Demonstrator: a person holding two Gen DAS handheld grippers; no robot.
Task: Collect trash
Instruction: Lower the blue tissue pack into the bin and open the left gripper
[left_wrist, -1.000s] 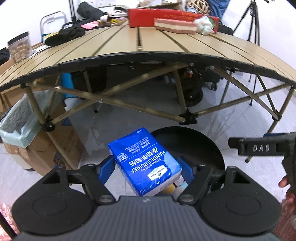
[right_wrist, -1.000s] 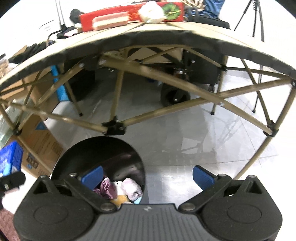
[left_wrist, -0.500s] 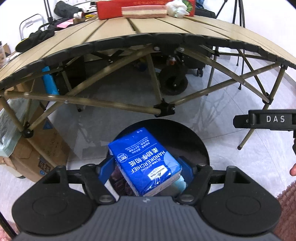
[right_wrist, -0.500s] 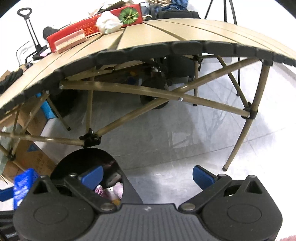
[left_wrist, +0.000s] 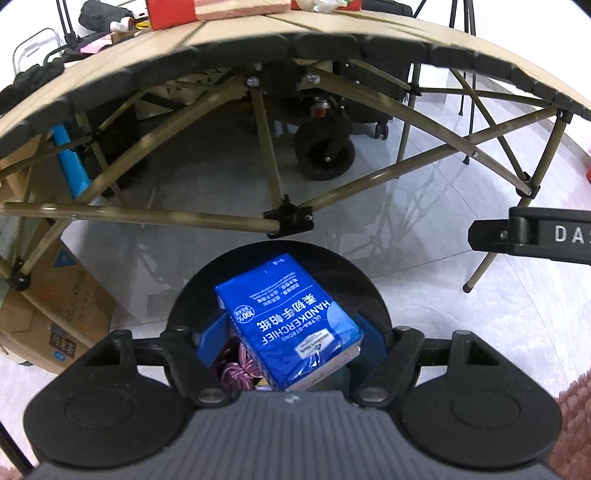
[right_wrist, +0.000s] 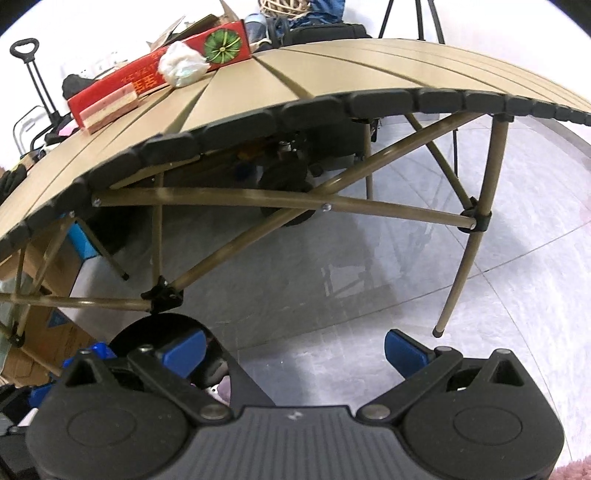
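My left gripper (left_wrist: 290, 334) is shut on a blue handkerchief tissue pack (left_wrist: 286, 319) and holds it directly over the round black trash bin (left_wrist: 351, 273). Some trash shows inside the bin under the pack. My right gripper (right_wrist: 295, 349) is open and empty, to the right of the bin (right_wrist: 147, 328) and above the floor. A crumpled white tissue (right_wrist: 183, 68) lies on the tan slatted table (right_wrist: 332, 70) beside a red box (right_wrist: 155, 70). The right gripper's body also shows at the right edge of the left wrist view (left_wrist: 532, 236).
The folding table's crossed legs (left_wrist: 266, 155) stand just behind the bin. A cardboard box (left_wrist: 51, 317) sits at the left. A wheeled cart (left_wrist: 325, 151) is under the table. A pink rug edge (left_wrist: 572, 424) lies at the lower right. Grey tiled floor (right_wrist: 369, 280) lies right of the bin.
My left gripper has lowered and moved forward with the pack so it hangs over the bin's middle. My right gripper has swung right and tilted up, away from the bin.
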